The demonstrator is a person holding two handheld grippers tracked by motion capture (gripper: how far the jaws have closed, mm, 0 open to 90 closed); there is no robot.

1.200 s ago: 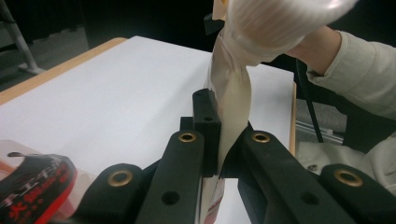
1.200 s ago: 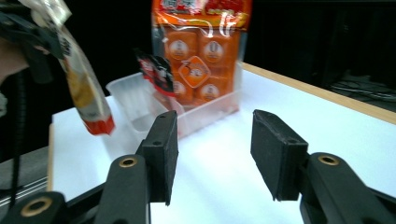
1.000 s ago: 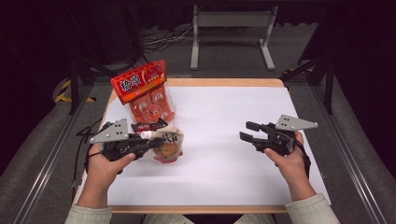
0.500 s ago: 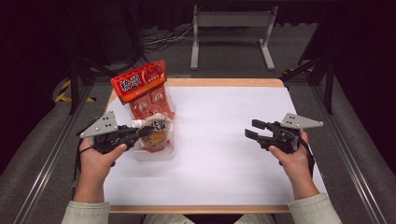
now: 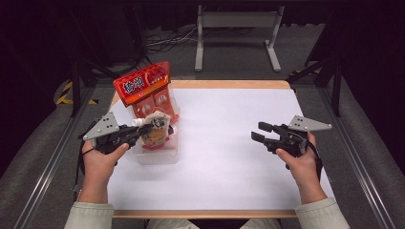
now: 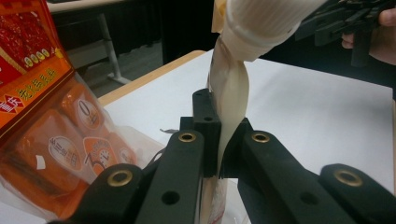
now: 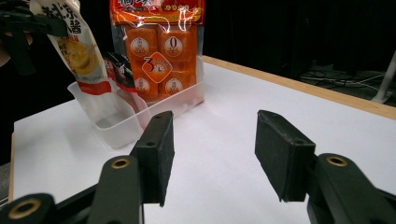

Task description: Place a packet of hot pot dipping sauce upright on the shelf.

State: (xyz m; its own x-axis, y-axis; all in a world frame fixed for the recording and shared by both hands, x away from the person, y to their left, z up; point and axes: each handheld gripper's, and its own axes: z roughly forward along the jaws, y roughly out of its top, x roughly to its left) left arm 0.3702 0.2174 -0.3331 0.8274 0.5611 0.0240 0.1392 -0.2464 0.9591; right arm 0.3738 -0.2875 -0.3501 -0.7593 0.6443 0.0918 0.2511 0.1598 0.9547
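Left gripper (image 5: 138, 133) has its jaws pressed together on the neck of the spouted sauce pouch (image 5: 155, 132), pinching the flat film just below the ribbed white cap (image 6: 261, 21). The pouch hangs over the clear plastic bin (image 5: 157, 155), its bottom already inside, at the near end of the bin in front of the orange snack bag (image 5: 145, 93).

Right gripper (image 5: 260, 132) hovers well apart from the bin, off to its right over bare table (image 5: 229, 181), jaws spread with nothing between them.

Step looks like seating the pouch in the bin. To do it well:
- Lower straight down until the pouch base rests on the bin floor, then let go; the body is soft laminate and will likely fold or slump if dropped early.
- Keep the grip on the neck seam (stiffest part, the film below it is limp).
- Lean it against the snack bag so it stands rather than flops over the low rim.
- The bin is light, thin-walled plastic and may slide; the right gripper could steady its far-side wall.

Materials: pouch is glossy printed film, cream and yellow with a red band; cap is matte, ridged, cylindrical. Snack bag is crinkly clear wrap around orange blocks with a red header card, standing upright. Bin is translucent, rectangular, with rounded corners. Table is smooth white with a wood edge.
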